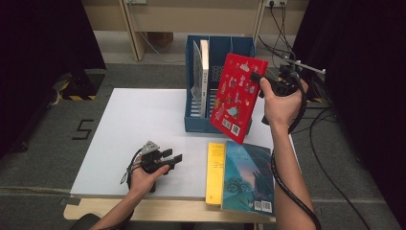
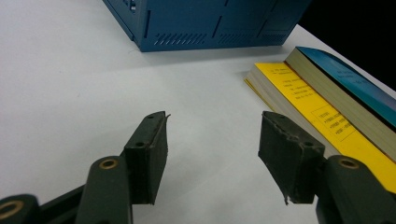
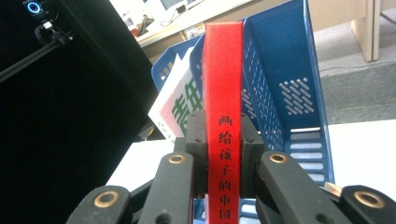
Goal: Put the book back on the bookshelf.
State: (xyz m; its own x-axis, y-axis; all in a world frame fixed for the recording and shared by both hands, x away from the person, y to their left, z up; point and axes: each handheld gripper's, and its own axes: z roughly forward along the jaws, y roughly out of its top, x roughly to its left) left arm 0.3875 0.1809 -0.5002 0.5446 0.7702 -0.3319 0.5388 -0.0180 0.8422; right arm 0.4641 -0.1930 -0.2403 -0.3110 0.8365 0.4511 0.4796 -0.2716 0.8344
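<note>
On the left of the high view, the left claw (image 1: 173, 155) rests low over the white counter (image 1: 129, 129), held in the person's left hand (image 1: 143, 177). Its jaws stand released, with bare counter between them, as the left gripper view confirms (image 2: 212, 154).

Toward the middle, near the counter's front edge, a yellow book (image 1: 215, 172) lies flat, and a teal book (image 1: 249, 177) lies partly on top of it, overlapping its right side. In the left gripper view the yellow book (image 2: 308, 100) and teal book (image 2: 345, 79) sit to the right of the released jaws, well apart from them.

Behind them stands a blue file rack (image 1: 198, 125) at the far side of the counter, with a white book (image 1: 204, 76) upright in one of its compartments.

Farther right, the red book (image 1: 237, 98) hangs in the air in front of the rack's right part, tilted, its cover facing the camera. The right claw (image 1: 256, 76) is clenched on its upper right edge, held in the right hand (image 1: 282, 105). In the right gripper view the pads press on both sides of the red book (image 3: 224, 93) at its spine, with the blue file rack (image 3: 280, 84) just behind.
</note>
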